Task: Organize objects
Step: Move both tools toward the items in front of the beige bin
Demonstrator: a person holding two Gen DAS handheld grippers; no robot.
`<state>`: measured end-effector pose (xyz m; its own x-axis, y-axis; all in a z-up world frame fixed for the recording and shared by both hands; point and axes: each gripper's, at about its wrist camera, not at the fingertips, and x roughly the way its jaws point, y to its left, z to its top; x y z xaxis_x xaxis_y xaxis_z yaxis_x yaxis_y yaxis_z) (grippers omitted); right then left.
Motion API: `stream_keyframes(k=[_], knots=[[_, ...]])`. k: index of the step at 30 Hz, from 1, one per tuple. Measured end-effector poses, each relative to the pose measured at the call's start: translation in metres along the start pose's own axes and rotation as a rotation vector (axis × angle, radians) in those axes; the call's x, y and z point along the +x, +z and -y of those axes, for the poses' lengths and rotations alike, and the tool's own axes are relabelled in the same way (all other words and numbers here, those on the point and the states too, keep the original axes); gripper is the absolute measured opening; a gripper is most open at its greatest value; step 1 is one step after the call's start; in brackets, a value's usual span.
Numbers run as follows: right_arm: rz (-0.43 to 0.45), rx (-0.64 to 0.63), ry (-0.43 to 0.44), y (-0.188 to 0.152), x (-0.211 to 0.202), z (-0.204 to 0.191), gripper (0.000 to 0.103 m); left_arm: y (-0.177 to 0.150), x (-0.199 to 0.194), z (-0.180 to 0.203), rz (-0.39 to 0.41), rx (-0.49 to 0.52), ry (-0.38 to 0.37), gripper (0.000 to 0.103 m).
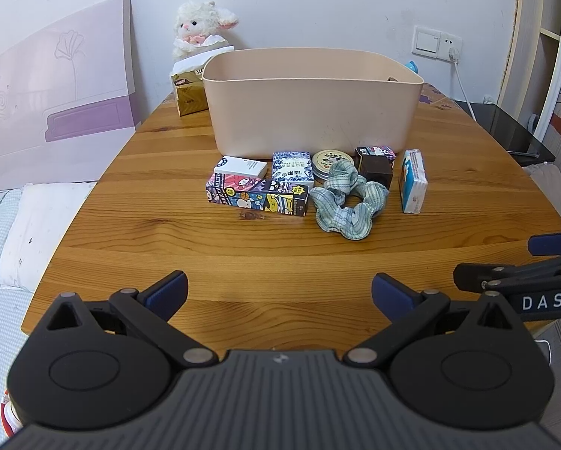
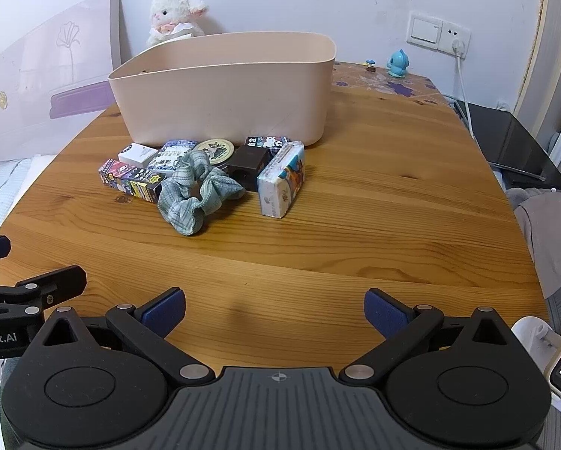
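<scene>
Both tongs hovered low over the near edge of the wooden table (image 1: 138,195), the left gripper (image 1: 279,294) and right gripper (image 2: 275,309) each spread wide and holding nothing. Well ahead of them lay a cluster: a plaid scrunchie (image 1: 346,202), cartoon-printed box (image 1: 256,195), round tin (image 1: 331,161), dark brown block (image 2: 247,167) and tissue pack (image 2: 282,180). Just beyond the cluster stood the beige plastic bin (image 1: 312,108).
</scene>
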<state>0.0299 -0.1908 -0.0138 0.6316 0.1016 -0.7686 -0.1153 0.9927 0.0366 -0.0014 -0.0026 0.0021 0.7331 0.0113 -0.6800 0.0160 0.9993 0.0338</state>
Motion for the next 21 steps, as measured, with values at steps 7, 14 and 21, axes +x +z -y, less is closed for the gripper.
stream_keyframes(k=[7, 14, 21], knots=[[0.001, 0.003, -0.003, 0.0014, -0.0008, 0.0018, 0.103, 0.0001, 0.0000, 0.0002, -0.001, -0.001, -0.001, 0.103], [0.001, 0.002, -0.004, 0.0012, -0.0010, 0.0025, 0.103, 0.0000, 0.0000, 0.0006, 0.001, -0.001, -0.001, 0.103], [-0.001, 0.001, -0.009, 0.0029, -0.0005, 0.0059, 0.103, 0.0019, 0.0011, 0.0037, 0.003, -0.001, -0.004, 0.103]])
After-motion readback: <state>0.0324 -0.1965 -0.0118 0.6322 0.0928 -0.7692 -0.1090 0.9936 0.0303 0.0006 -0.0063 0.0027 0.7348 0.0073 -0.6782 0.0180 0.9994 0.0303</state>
